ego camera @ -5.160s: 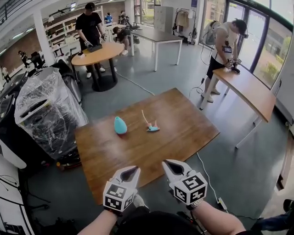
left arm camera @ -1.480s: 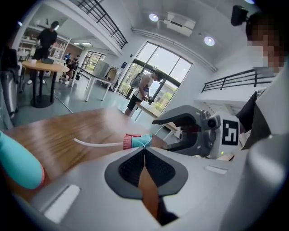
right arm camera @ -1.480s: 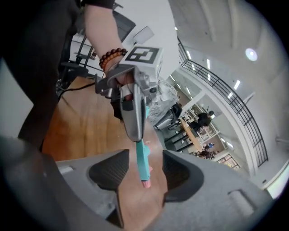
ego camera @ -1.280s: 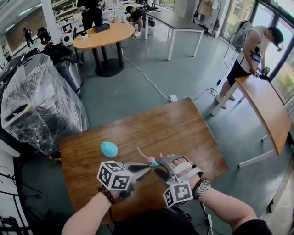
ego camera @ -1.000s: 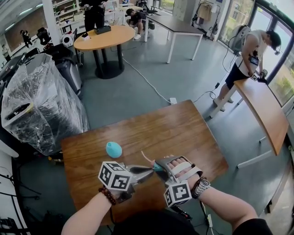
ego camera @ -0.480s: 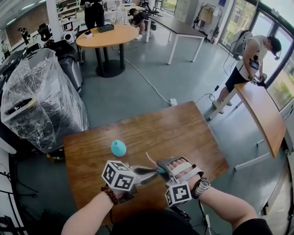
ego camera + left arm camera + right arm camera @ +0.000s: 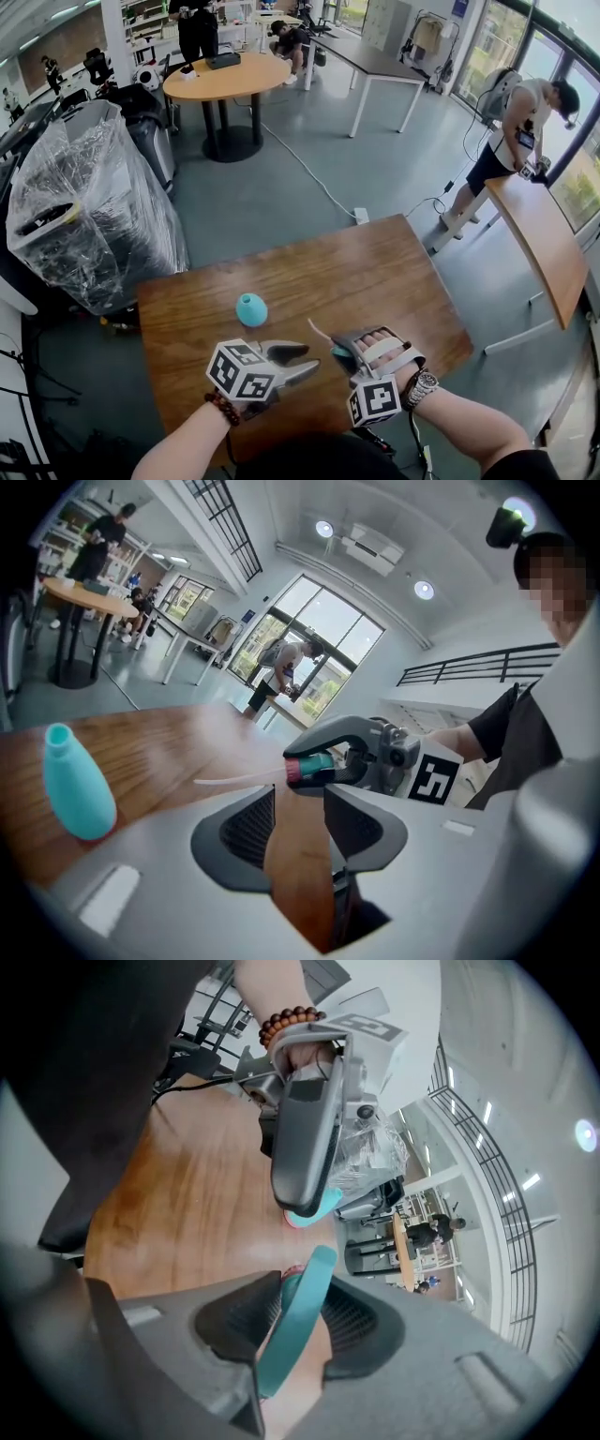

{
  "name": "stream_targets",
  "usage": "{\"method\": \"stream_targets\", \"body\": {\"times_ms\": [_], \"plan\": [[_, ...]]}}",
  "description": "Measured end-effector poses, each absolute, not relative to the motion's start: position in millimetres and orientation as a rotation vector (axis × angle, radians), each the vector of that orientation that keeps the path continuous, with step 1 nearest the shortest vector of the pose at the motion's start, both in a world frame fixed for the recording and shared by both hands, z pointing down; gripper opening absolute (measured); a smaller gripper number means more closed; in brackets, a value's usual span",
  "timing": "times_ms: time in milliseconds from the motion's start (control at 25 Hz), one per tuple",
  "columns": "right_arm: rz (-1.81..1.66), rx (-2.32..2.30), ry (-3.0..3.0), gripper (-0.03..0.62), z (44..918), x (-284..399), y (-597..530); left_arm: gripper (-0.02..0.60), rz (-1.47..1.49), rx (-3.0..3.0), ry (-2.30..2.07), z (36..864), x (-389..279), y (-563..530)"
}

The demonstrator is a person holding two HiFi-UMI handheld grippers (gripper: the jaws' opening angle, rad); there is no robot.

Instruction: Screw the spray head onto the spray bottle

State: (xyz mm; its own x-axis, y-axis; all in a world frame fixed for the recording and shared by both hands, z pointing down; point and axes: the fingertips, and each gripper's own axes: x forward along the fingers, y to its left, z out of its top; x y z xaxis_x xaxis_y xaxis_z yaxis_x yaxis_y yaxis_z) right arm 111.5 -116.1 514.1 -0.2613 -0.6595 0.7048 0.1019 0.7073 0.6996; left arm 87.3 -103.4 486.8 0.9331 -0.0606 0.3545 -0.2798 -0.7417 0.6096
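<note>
While right tool (image 7: 344, 345), just closing, clamps spray head (image 7: 315, 766) | left tool (image 7: 309, 360) just opened, empty | bottle (image 7: 250, 309) clear of edges

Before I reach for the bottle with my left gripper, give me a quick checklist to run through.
1. Spray head held: ok; the right gripper has just been closing its fingers, and they pinch it.
2. Left gripper free: ok; its fingers have just been opening, with nothing between them.
3. Spray bottle upright: ok; it stands on the table, apart from both grippers.
4. Bottle neck uncapped: cannot tell.
5. Dip tube intact: ok; it sticks out straight from the spray head.
</note>
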Motion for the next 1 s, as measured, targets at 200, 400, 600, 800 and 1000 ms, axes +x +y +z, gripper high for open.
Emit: {"method": "stream_targets", "body": {"times_ms": [200,400,600,800,1000], "plan": [[-0.753,0.456,-1.700,0.124,518,116,-116,0.218,0.557,2.442,-0.467,515,55,-127],[-0.751,0.464,-1.704,0.124,517,117,-124,0.231,0.733,2.448,-0.759,550,19,-157],[-0.736,0.472,-1.706,0.124,514,122,-127,0.307,0.817,2.353,-1.029,587,-15,-177],[-0.727,0.477,-1.703,0.124,513,127,-127,0.444,0.806,2.292,-1.199,615,-38,-197],[-0.719,0.480,-1.694,0.123,511,134,-129,0.489,0.793,2.342,-1.260,625,-38,-220]]}}
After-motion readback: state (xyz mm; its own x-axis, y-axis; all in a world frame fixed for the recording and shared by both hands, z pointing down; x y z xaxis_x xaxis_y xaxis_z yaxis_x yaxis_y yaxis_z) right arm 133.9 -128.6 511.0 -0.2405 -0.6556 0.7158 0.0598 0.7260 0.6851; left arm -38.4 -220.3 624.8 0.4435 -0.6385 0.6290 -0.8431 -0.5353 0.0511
